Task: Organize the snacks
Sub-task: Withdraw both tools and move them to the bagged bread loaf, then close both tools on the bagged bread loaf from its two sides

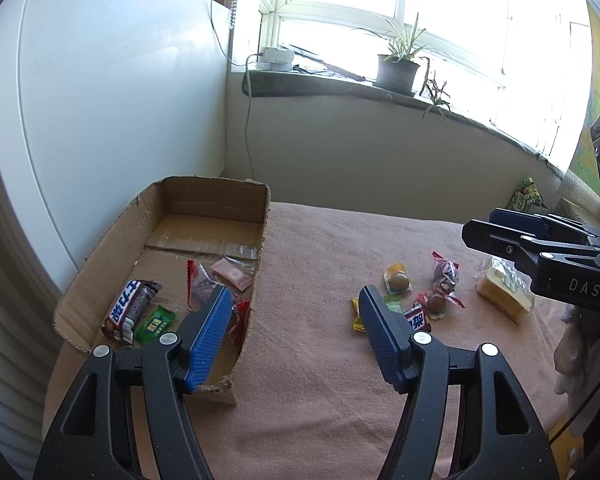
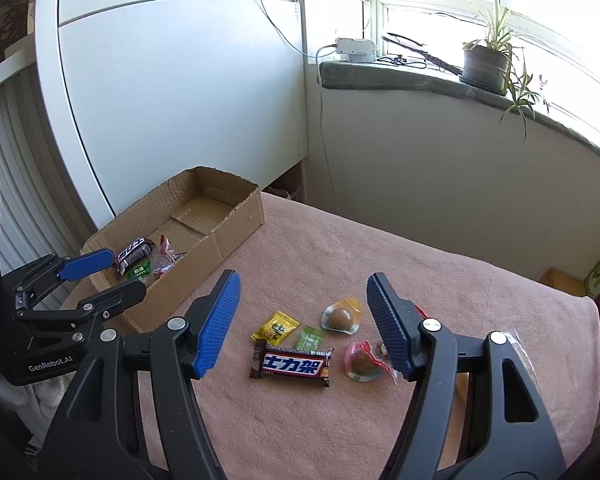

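Jaws of the left gripper [image 1: 296, 320] stand wide apart and hold nothing; its left finger hangs over the near right corner of the cardboard box [image 1: 100, 252], its right finger over the pink cloth [image 1: 312, 264]. The right gripper [image 2: 302, 308] is likewise spread wide and empty above the loose snacks. Directly below it, the right wrist view shows a chocolate bar [image 2: 292, 364] lying flat, with a yellow candy [image 2: 275, 326] and a green candy [image 2: 308, 338] just behind it and two clear-wrapped round sweets [image 2: 341, 317] to the right. The left wrist view hides most of this bar behind a finger, but shows what the right view does not: a yellow cracker pack [image 1: 504, 288] and a dark red-twisted sweet [image 1: 445, 274] further right. Inside the box lie a second chocolate bar [image 1: 126, 310], a green sweet [image 1: 155, 325] and a pink packet [image 1: 233, 274]. A potted plant [image 2: 485, 60] stands on the windowsill beyond.
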`<state>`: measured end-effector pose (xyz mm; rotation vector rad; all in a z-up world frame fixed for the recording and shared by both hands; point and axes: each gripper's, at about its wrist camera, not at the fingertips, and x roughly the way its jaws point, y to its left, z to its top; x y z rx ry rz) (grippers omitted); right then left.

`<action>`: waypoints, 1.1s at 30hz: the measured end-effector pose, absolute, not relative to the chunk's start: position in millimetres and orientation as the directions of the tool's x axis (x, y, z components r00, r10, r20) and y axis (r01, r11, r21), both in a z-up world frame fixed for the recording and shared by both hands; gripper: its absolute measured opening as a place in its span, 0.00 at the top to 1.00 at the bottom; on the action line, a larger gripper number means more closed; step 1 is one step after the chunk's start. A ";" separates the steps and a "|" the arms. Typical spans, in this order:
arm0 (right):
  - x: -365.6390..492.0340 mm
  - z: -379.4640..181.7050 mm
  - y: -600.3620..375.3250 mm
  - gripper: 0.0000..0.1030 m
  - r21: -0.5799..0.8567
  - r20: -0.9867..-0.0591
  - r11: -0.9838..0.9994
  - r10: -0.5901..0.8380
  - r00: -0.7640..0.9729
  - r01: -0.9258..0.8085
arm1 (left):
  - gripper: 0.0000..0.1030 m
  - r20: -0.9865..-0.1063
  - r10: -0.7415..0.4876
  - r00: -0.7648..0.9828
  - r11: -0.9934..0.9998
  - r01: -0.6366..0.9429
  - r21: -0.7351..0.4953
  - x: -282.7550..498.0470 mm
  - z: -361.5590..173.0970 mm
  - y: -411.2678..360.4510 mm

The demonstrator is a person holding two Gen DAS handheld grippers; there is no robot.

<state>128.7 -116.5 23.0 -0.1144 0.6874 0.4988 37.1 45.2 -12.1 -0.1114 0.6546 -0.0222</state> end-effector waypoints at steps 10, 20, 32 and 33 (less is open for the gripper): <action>119.8 3.1 -191.7 0.33 0.052 -0.668 0.928 0.307 0.677 -0.370 | 0.36 -0.639 -0.117 0.760 0.993 0.067 -0.102 48.3 -24.0 2.7; 126.0 -16.1 -269.1 0.33 0.049 -0.699 0.968 0.210 0.684 -0.248 | 0.36 -0.660 -0.198 0.725 0.980 0.143 -0.138 58.8 -33.2 -33.5; 184.4 -58.9 -342.1 0.33 0.340 -0.719 0.915 0.401 0.568 -0.216 | 0.36 -0.697 -0.319 0.642 0.947 0.247 -0.206 81.6 -51.7 -102.8; 188.3 -62.7 -344.9 0.33 0.357 -0.720 0.908 0.416 0.556 -0.217 | 0.36 -0.700 -0.333 0.631 0.942 0.255 -0.219 83.4 -53.9 -108.7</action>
